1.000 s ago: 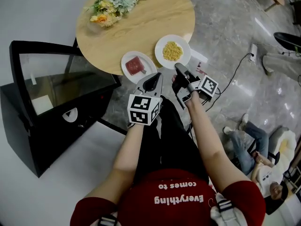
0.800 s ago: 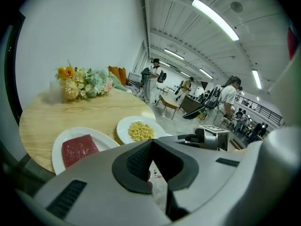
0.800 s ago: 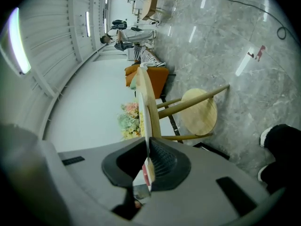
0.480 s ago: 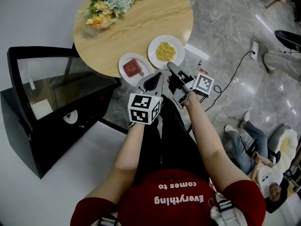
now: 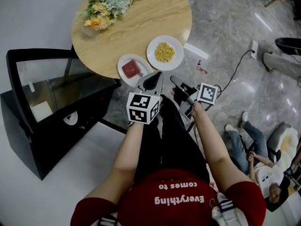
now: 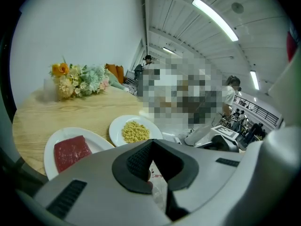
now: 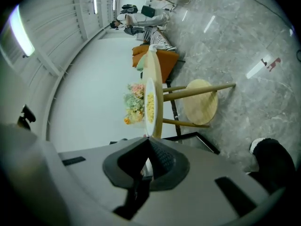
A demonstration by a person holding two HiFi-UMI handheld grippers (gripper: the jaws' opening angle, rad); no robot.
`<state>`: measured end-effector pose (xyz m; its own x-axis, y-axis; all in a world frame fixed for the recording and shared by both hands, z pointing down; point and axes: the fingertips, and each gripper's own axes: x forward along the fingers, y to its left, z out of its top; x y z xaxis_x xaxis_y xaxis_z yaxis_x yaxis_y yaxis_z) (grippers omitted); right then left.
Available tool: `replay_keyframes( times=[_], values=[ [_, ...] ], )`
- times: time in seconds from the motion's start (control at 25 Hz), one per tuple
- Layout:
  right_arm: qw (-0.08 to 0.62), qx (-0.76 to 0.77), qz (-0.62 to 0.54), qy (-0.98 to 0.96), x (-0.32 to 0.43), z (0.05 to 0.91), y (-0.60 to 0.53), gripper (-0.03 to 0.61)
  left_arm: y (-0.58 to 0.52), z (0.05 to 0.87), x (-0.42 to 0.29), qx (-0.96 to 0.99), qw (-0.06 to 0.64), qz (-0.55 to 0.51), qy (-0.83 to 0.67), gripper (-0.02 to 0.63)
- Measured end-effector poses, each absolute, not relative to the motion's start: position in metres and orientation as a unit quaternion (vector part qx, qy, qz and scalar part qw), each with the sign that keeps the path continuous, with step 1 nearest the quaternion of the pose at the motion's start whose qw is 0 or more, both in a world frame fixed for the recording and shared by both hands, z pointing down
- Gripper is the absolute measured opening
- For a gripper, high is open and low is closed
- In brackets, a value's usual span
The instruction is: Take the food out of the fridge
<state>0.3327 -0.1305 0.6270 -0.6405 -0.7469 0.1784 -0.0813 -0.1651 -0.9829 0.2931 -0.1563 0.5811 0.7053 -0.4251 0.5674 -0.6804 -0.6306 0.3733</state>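
Observation:
On the round wooden table (image 5: 141, 27) stand a white plate of red meat (image 5: 133, 68) and a white plate of yellow grains (image 5: 164, 52). The black fridge (image 5: 47, 121) with its glass door is at the left. My left gripper (image 5: 153, 80) is shut and empty, just short of the meat plate (image 6: 71, 152); the grain plate (image 6: 134, 132) lies beyond. My right gripper (image 5: 175, 81) hangs off the table's edge, below the grain plate (image 7: 150, 106). Its jaws have just closed with nothing between them (image 7: 148, 147).
A bunch of flowers (image 5: 110, 1) lies at the table's far side. A wooden stool (image 7: 200, 102) stands by the table. On the grey floor are a white sheet (image 5: 196, 51), a cable with a power strip (image 5: 254, 51) and a seated person (image 5: 256, 147).
My right gripper has drawn back from the grain plate's rim, down and to the right; it opened on the way and is shut again. The left gripper has stayed put.

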Motion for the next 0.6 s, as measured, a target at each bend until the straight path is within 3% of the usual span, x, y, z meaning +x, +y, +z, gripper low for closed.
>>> replay_keyframes(
  times=[0.6],
  values=[
    [0.254, -0.316, -0.662, 0.63, 0.311, 0.598, -0.133, 0.011, -0.157, 0.572, 0.278, 0.876, 0.289, 0.207, -0.326, -0.002]
  ],
)
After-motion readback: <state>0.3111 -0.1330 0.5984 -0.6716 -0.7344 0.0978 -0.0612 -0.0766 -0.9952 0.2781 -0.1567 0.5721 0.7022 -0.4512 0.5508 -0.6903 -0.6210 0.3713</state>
